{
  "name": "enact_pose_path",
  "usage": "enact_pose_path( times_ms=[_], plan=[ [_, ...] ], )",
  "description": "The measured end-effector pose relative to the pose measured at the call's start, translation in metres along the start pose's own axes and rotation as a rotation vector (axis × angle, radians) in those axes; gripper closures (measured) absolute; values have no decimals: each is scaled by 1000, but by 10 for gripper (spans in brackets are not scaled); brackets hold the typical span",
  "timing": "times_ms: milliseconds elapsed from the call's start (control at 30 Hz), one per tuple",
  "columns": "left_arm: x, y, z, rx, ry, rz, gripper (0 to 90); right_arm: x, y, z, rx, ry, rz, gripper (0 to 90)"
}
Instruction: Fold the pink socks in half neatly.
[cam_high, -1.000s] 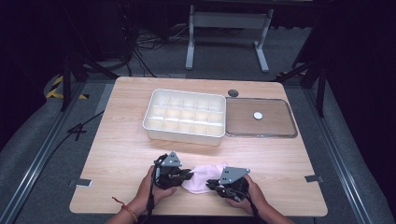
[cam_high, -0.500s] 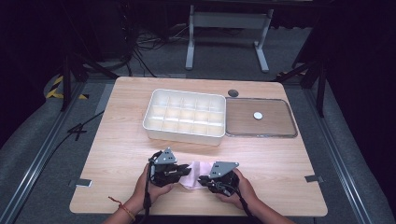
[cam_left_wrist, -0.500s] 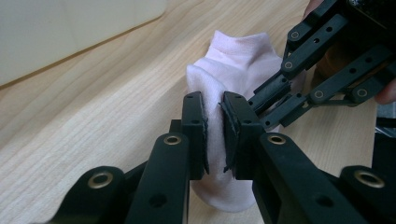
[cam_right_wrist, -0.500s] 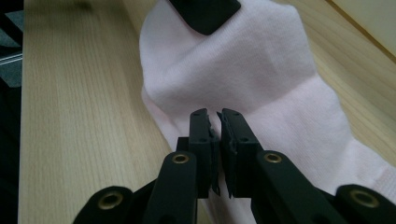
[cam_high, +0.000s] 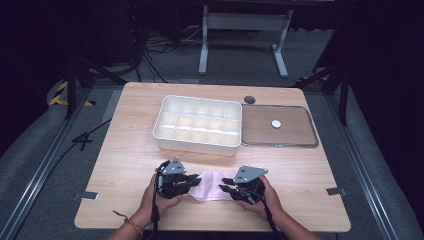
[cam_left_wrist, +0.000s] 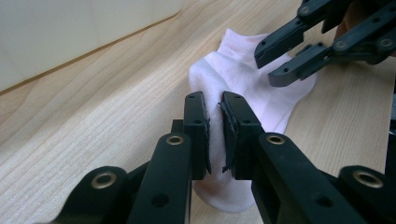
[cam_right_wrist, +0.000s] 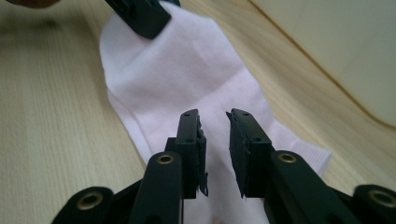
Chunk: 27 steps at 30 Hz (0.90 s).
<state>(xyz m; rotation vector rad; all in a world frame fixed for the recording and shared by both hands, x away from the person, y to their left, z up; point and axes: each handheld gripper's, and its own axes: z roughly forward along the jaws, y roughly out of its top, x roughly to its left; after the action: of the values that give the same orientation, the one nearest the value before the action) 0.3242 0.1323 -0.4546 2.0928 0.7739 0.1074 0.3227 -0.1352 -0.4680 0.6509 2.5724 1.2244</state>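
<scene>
I have both hands low at the near edge of the pale wooden tabletop (cam_high: 125, 150), grippers aimed inward at each other. The left gripper (cam_left_wrist: 214, 133) pinches a fold of the flat pale-pink cotton sock (cam_high: 212, 184) lying between them. The right gripper (cam_right_wrist: 215, 140) has just been opening; its fingers straddle the sock's other end, slightly apart and not pressing it, closer in than a second ago

The wooden table (cam_high: 125, 150) carries a white divided box (cam_high: 197, 125), a flat tray (cam_high: 280, 142) beside it, and a pink sock (cam_high: 212, 184).
</scene>
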Motion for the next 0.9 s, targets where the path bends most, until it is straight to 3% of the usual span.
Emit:
enact_pose_path(
  times_ms=[133, 300, 433, 567, 633, 667, 733, 800, 900],
  plan=[
    [-1, 2, 0, -5, 0, 11, 807, 5, -3, 11, 47, 16, -30, 751],
    [-5, 8, -1, -3, 4, 38, 806, 8, -1, 15, 47, 14, -30, 758],
    [-10, 12, 1, 38, 14, 112, 807, 8, 1, 18, 42, 19, -19, 758],
    [-13, 16, 6, 58, 12, 130, 807, 8, 2, 21, 33, 32, -5, 753],
    [-14, 18, 7, 73, 21, 141, 807, 7, 2, 21, 36, 33, -4, 740],
    [-14, 18, 8, 75, 25, 148, 807, 7, 2, 21, 31, 29, -12, 691],
    [-14, 19, 8, 82, 34, 154, 808, 7, 3, 20, 33, 32, -9, 662],
    [-11, 18, 4, 82, 36, 146, 809, 1, 5, 7, 2, 8, -20, 666],
    [-7, 18, 2, 72, 33, 131, 809, -10, 4, -6, -8, -18, 7, 667]
  ],
)
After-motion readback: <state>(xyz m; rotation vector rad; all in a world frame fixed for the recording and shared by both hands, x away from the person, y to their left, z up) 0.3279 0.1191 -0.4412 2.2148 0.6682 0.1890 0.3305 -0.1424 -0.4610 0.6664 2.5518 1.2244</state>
